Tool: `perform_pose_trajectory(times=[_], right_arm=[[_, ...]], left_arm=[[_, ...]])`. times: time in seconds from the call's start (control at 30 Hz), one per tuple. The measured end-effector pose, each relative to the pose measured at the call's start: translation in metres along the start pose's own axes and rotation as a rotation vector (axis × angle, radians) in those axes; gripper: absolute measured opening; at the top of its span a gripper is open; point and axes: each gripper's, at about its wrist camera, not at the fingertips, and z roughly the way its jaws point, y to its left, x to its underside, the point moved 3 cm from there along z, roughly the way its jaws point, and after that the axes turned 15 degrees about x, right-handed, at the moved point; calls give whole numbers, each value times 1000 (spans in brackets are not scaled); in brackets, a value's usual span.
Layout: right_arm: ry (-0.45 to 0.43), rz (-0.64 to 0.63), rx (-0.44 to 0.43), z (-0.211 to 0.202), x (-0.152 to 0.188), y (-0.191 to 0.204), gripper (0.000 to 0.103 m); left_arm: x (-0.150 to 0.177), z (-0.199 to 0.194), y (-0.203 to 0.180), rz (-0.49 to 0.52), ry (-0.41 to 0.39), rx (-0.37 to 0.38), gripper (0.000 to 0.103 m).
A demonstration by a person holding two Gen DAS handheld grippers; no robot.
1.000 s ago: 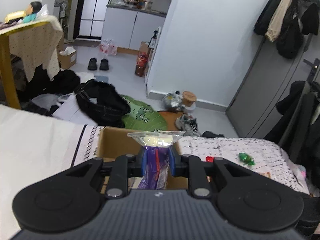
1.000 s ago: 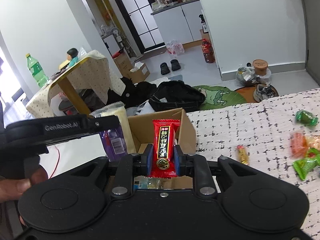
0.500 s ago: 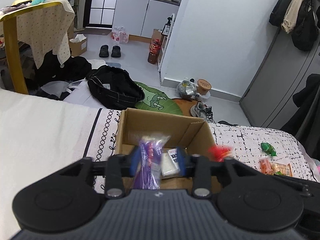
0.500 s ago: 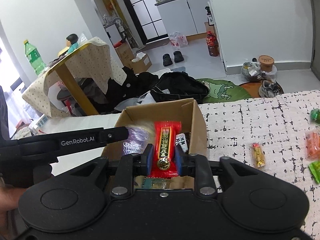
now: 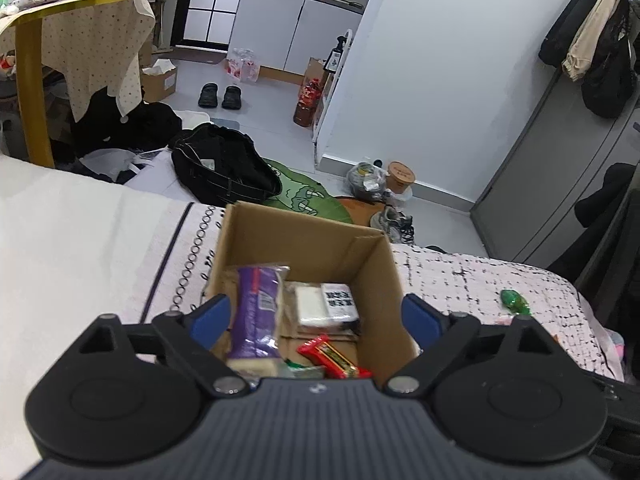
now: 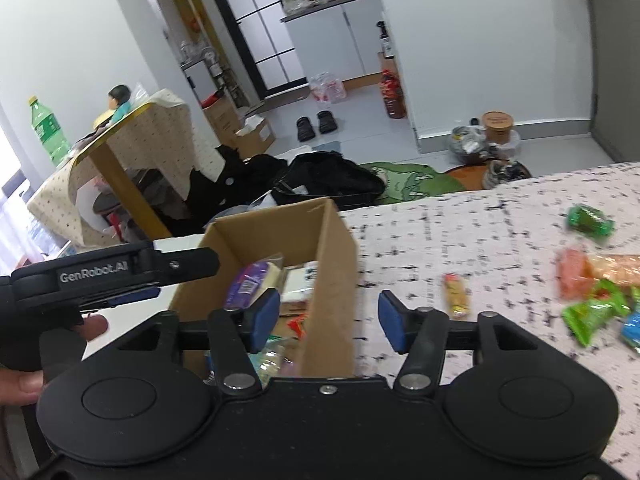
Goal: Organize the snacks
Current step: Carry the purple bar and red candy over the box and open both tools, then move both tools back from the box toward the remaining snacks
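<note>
Both hand-held grippers, left [image 5: 316, 316] and right [image 6: 326, 316], stand apart, empty. Risk: my right one straddles the box [image 6: 334, 280] wall; moving sideways could tip it.

Blurred beyond reading: bright green and orange snack wrappers [image 6: 592, 300] at the right edge. Partly hidden behind the black gripper body: red candy bar [image 5: 334, 357] inside the brown cardboard box [image 5: 304, 240].

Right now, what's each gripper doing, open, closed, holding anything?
Left gripper: open, empty, over the cardboard box.
Right gripper: open, empty, astride the box's right wall.
</note>
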Motion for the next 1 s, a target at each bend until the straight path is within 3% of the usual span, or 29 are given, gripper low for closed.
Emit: perform_pose_trajectory(times=[0.13, 0.53, 0.67, 1.0], right_arm=[[-7, 16, 24, -9, 1, -20, 63], [-63, 23, 82, -40, 3, -59, 98], [-65, 23, 102, -47, 6, -73, 103], [-57, 22, 142, -58, 17, -105, 103]], left_arm=[[5, 0, -12, 13, -9, 6, 103], [21, 5, -56, 102, 34, 98, 103], [27, 9, -70, 152, 50, 115, 103], [35, 18, -98, 205, 82, 175, 103]])
